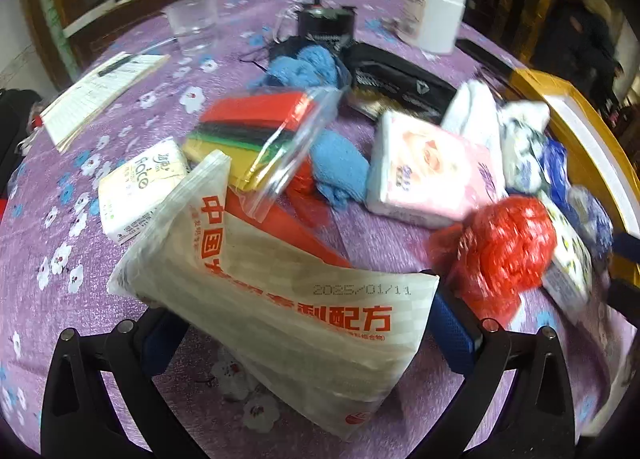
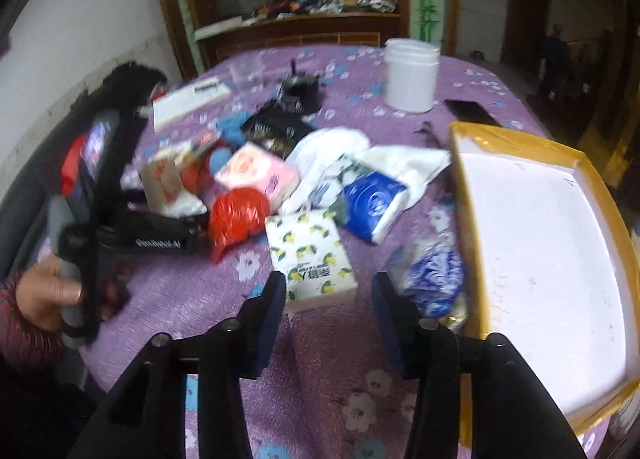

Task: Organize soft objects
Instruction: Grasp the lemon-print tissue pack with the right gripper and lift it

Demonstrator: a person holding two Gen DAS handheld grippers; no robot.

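My left gripper holds a white plastic packet with red Chinese print between its wide-set fingers, above the purple floral table. Behind it lie a zip bag of coloured sponges, a blue cloth, a pink tissue pack and a red mesh ball. My right gripper is open and empty, just in front of a lemon-print tissue pack. A blue tissue pack and a blue-patterned bag lie near it. The left gripper shows at the left of the right wrist view.
A yellow-rimmed white box stands at the table's right edge. A white jar, a clear cup, a notepad, a black pouch and a phone sit at the back. A wooden cabinet stands behind.
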